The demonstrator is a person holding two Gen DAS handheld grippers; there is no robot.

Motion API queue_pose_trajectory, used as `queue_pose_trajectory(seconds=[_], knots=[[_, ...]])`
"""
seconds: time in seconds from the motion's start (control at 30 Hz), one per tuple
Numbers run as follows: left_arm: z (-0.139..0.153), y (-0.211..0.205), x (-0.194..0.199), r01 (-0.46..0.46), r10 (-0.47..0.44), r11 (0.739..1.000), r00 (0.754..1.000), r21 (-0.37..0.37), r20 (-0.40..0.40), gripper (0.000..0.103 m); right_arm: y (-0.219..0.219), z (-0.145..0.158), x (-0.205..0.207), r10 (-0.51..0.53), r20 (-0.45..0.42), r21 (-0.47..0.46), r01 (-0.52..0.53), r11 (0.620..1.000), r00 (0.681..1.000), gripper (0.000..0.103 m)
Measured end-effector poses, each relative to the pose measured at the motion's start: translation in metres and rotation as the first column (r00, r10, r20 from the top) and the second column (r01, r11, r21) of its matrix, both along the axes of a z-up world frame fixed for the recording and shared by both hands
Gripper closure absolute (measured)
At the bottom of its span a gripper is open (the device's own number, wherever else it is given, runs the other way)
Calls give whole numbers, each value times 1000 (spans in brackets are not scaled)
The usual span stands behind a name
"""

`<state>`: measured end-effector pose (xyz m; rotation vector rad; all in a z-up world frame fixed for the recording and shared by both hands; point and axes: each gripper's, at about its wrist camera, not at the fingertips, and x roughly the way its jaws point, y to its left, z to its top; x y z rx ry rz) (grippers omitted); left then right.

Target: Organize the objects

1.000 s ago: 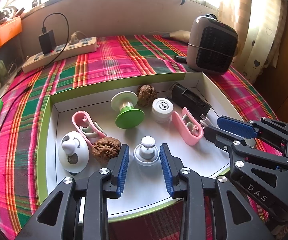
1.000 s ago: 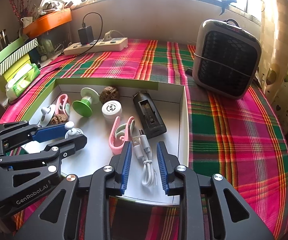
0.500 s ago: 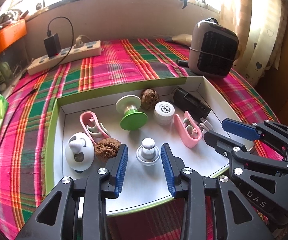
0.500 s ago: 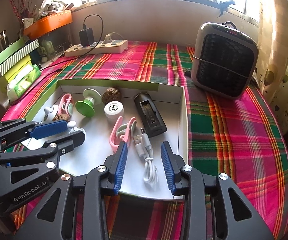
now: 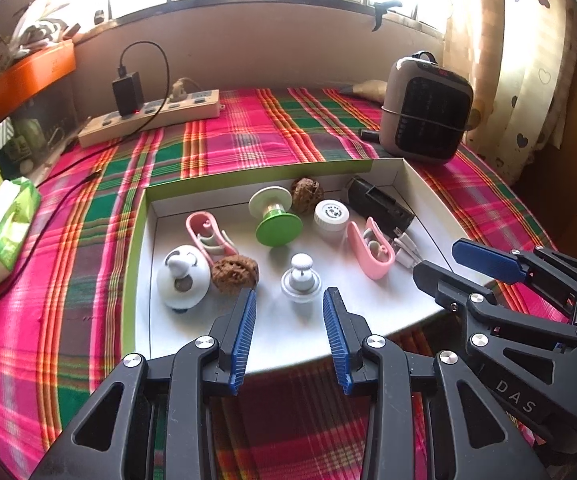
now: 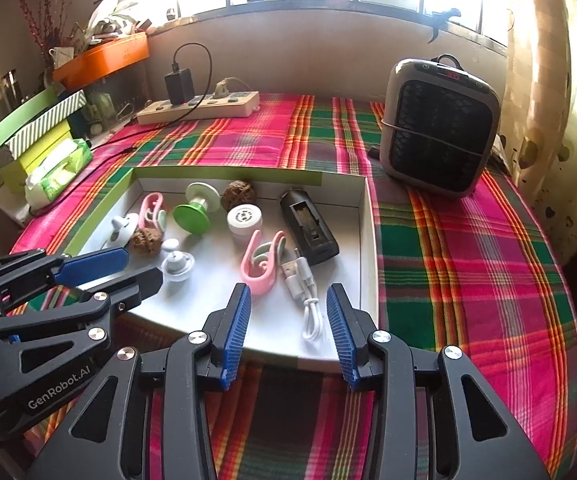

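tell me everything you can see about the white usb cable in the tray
The white usb cable is a short, glossy plastic lead, folded back on itself into a loose bundle with its looped end toward the camera. Its plugs lie at the far end, close to the pink clip and the black device; whether they touch is unclear. It lies flat on the white tray floor near the right wall. The open right gripper hovers by it, not gripping.
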<state>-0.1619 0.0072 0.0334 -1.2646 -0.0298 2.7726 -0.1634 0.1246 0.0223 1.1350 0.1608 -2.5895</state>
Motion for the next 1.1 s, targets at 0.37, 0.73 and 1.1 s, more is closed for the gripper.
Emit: queue_pose_trajectory(seconds=[0.37,0.73,1.1], knots=[[6,-1,34,-36,35,999,998,-28,-53,69,1,7,29,-5,-29,-21,5,1000,1000,61],[-1,-7,58,-78,77,997,996,-26,-41,69,-4,2,54,19,-29,-22,-20,1000,999,52],[-25,-16,74,-123,124,992,992,-24,33,69,-4,-22,66,3,40,5,-4,1000,999,52]])
